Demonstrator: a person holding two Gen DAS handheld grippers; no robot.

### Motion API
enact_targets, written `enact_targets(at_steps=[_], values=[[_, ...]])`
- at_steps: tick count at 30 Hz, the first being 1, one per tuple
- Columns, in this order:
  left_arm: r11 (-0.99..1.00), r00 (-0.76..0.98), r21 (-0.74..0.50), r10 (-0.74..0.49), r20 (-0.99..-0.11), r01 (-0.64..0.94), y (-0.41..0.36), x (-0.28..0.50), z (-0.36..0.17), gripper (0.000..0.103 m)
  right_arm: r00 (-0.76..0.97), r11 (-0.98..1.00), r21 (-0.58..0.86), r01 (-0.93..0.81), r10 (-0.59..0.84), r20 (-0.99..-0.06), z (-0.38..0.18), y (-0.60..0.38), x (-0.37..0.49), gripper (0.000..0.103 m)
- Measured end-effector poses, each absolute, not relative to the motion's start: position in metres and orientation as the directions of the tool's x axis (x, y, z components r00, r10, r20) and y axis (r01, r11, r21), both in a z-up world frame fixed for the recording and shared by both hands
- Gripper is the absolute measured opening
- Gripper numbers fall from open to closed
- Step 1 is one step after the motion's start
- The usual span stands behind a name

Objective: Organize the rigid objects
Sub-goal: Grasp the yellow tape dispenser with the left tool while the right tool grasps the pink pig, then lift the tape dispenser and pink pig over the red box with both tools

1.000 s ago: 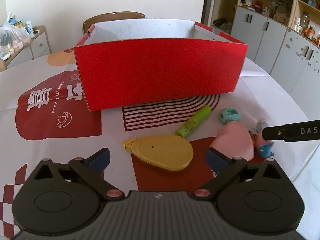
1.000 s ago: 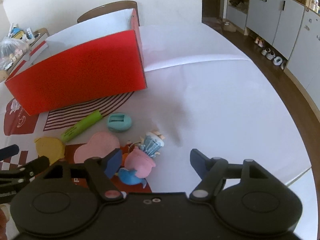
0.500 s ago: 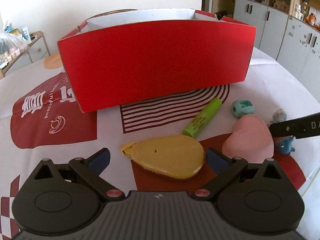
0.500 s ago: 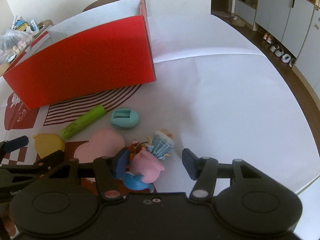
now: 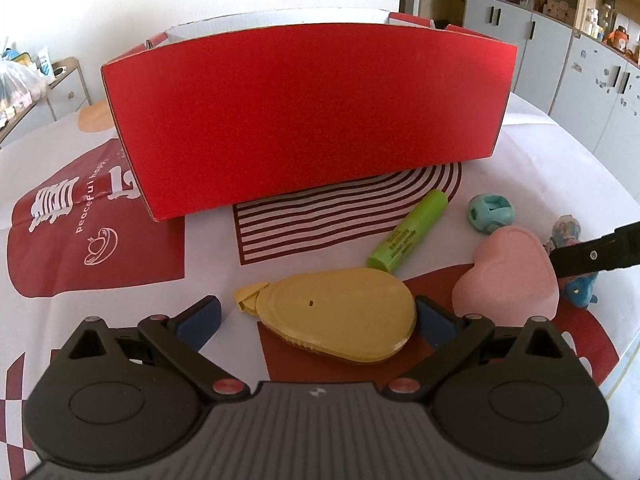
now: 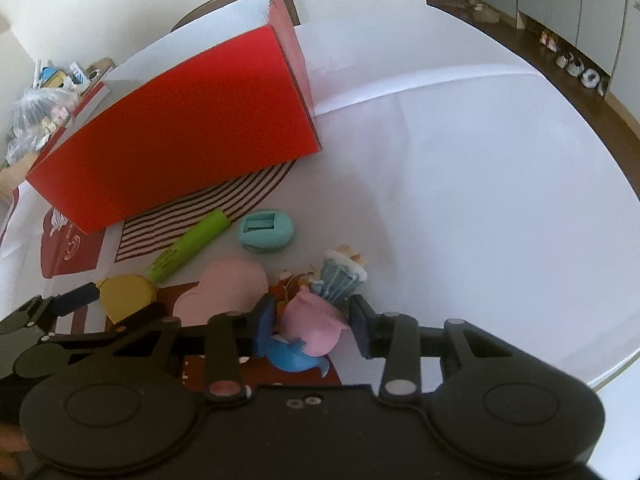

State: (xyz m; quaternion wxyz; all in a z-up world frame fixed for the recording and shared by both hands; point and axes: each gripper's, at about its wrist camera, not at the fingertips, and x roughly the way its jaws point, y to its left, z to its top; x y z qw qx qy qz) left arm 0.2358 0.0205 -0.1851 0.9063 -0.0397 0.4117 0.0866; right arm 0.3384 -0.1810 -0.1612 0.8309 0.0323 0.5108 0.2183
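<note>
Fingers (image 5: 436, 319) of my left gripper (image 5: 318, 316) are standing spread either side of the yellow case (image 5: 340, 316) on the tabletop (image 5: 208, 256), below the red box (image 5: 304, 116). Right view: my right gripper (image 6: 312, 320) has just been closing around the pink-and-blue figurine (image 6: 312, 326); whether it's pinching yet, I cannot tell.

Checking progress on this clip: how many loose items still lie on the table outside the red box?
5: yellow tape dispenser between the left gripper's open fingers; green highlighter; teal sharpener; pink heart; toy figure cluster between the closing right gripper's fingers. Box contents are hidden.
</note>
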Motion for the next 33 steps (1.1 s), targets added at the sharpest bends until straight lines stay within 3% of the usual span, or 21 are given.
enact_targets(at_steps=[7, 16, 33], values=[[0.987, 0.647, 0.016, 0.117, -0.753, -0.16, 0.017, 0.235, -0.182, 0.094, 0.389, 0.902, 0.284, -0.327, 0.402, -0.829, -0.161, -0.183, 0.335, 0.037], [0.987, 0.653, 0.018, 0.119, -0.748, -0.159, 0.019, 0.226, -0.172, 0.093, 0.427, 0.901, 0.284, -0.326, 0.409, -0.806, -0.143, -0.196, 0.316, 0.036], [0.985, 0.711, -0.036, 0.095, -0.696, -0.167, 0.032, 0.201, -0.091, 0.093, 0.476, 0.86, 0.245, -0.448, 0.461, -0.749, -0.07, -0.192, 0.296, 0.036]])
